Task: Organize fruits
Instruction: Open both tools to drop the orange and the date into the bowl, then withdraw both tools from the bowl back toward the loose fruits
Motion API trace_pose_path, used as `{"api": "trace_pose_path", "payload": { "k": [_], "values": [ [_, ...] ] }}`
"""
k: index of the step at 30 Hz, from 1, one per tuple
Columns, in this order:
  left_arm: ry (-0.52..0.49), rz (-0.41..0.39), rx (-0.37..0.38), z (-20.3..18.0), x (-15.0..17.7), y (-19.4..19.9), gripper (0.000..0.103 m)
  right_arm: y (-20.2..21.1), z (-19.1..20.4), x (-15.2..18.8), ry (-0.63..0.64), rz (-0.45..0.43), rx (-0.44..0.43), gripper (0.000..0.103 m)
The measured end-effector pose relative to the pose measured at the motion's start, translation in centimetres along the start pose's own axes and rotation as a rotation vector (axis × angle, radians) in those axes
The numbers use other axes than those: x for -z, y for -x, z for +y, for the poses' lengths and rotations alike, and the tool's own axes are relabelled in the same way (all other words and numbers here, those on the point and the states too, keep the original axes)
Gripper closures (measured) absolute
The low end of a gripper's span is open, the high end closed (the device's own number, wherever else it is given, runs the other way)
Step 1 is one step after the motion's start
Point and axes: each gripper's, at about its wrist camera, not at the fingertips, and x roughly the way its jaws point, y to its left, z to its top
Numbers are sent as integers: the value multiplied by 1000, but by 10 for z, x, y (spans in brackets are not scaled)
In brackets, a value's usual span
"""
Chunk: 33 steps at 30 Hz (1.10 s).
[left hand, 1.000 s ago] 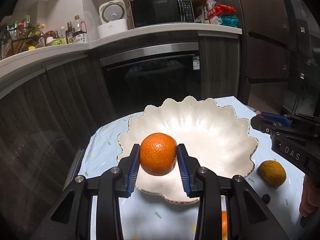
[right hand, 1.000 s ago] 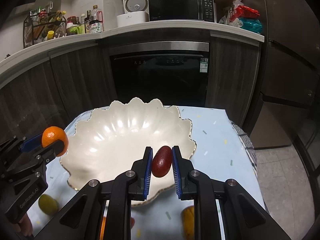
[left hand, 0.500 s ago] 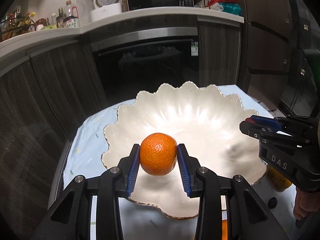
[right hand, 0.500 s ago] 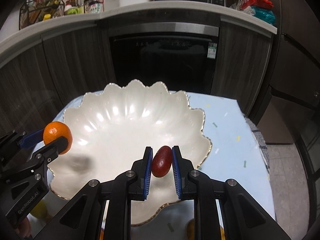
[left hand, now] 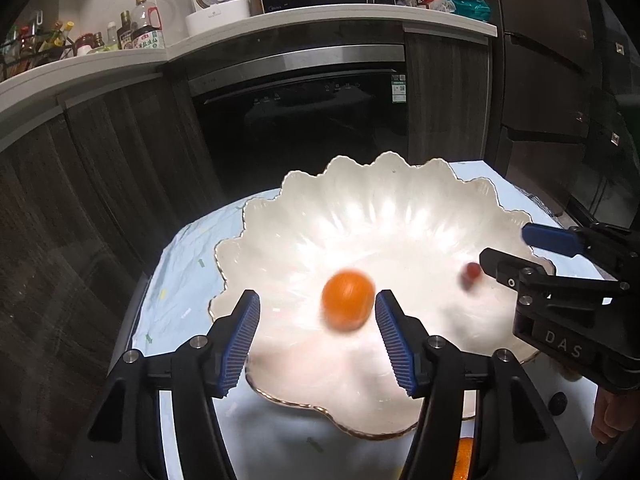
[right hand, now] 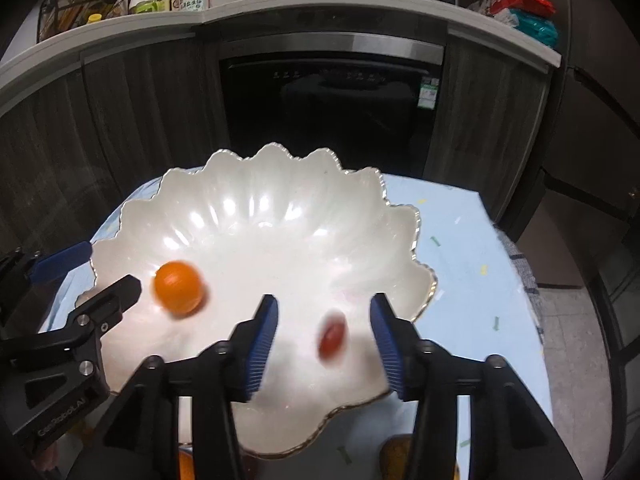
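A white scalloped bowl [left hand: 360, 184] [right hand: 280, 168] stands on a light blue tablecloth. My left gripper [left hand: 318, 334] is open over the bowl's near side; a blurred orange [left hand: 347, 300] [right hand: 179, 288] is loose between its jaws, over the bowl. My right gripper [right hand: 323, 338] is open over the bowl's right side; a small dark red fruit [right hand: 331, 339] [left hand: 471, 273], blurred, is loose between its jaws. Each gripper shows in the other's view: the right one [left hand: 516, 252] and the left one [right hand: 104, 272].
The tablecloth [right hand: 460, 240] covers a small table in front of dark cabinets and an oven [right hand: 332, 112]. More fruit lies on the cloth near me, partly hidden: an orange one [left hand: 464, 456] and a yellowish one [right hand: 394, 454].
Both grippers moved forward over the bowl and opened. The orange and the red fruit have left the jaws and are blurred in motion over the bowl.
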Motion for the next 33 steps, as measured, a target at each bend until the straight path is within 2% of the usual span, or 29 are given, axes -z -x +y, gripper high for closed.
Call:
{"api": "trace_pose_path", "payload": {
  "k": [3,5,13,33],
  "values": [
    [0,-12,-19,1,-1,4,37,6,-2,-2,-14,-22,19,30],
    [3,-19,-25,2,-1,7,33,11,-2,-3,-12,-39,31,25],
    [17,-42,-50,6,-2,22,17,24,-1,-5,-14,-59,36,23],
    [31,-93,-74,11,6,71,16,71,5,1,-19,-121,42,23]
  ]
}}
